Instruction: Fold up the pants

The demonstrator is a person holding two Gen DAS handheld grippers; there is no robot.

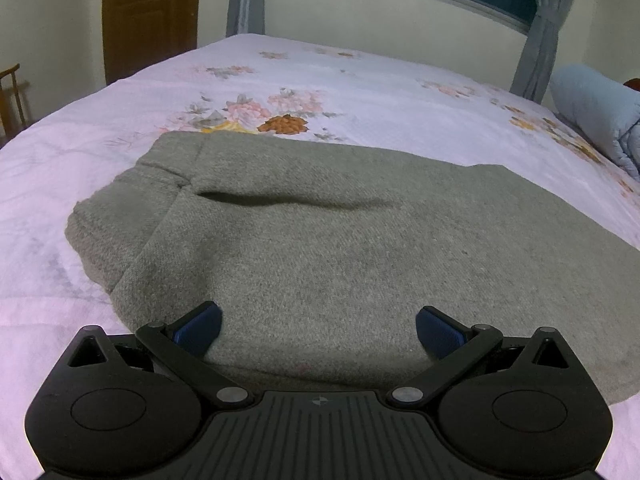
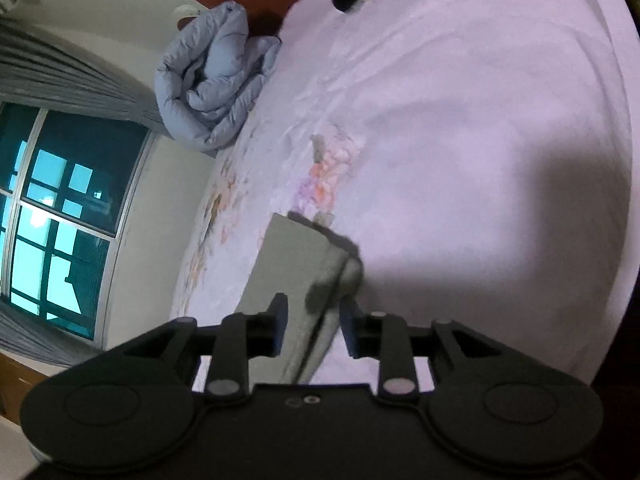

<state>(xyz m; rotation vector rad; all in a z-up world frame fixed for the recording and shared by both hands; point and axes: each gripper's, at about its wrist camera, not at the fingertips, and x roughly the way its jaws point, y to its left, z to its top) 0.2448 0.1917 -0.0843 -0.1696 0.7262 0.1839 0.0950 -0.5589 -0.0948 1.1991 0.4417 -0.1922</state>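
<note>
The grey pants (image 1: 320, 240) lie folded on the floral bedsheet (image 1: 60, 184), filling the middle of the left wrist view. My left gripper (image 1: 318, 330) is open, its blue fingertips (image 1: 198, 330) spread wide just above the near edge of the pants, holding nothing. In the right wrist view the camera is rolled sideways. My right gripper (image 2: 312, 326) is partly open, with a folded edge of the pants (image 2: 296, 264) between its blue fingertips (image 2: 280, 320). The fingertips stand apart from the cloth and do not clamp it.
A rolled blue-grey duvet (image 2: 212, 80) lies at the head of the bed, also seen in the left wrist view (image 1: 596, 108). A window with grey curtains (image 1: 548, 24), a brown door (image 1: 148, 12) and a wooden chair (image 1: 12, 96) stand beyond the bed.
</note>
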